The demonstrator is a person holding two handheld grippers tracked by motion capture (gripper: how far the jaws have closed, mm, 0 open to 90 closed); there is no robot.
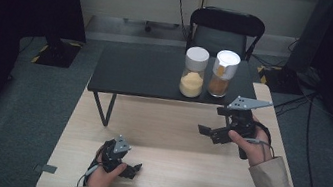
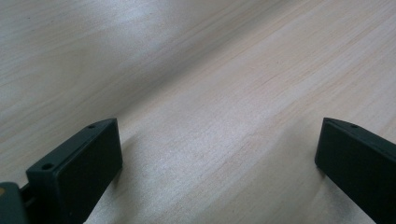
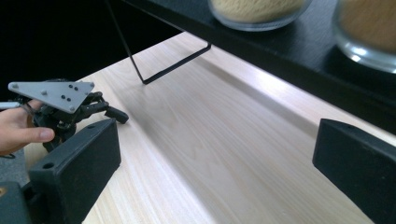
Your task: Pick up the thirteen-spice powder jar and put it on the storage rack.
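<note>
Since my right tongs (image 1: 211,126) hang spread just short of the jars (image 1: 193,72), they're nearer; left tongs (image 1: 131,168) rest spread, empty.

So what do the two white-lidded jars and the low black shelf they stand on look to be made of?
Both jars, the yellow-filled one and the brown-filled one, look like clear glass or plastic: contents show through and the bases glint. Their white lids look like matte plastic. The low black shelf seems a matte painted board on thin wire legs.

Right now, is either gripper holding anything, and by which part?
Nothing is held. The left gripper rests open on the pale wooden table; the right gripper is open too, short of the two white-lidded glass jars.
</note>
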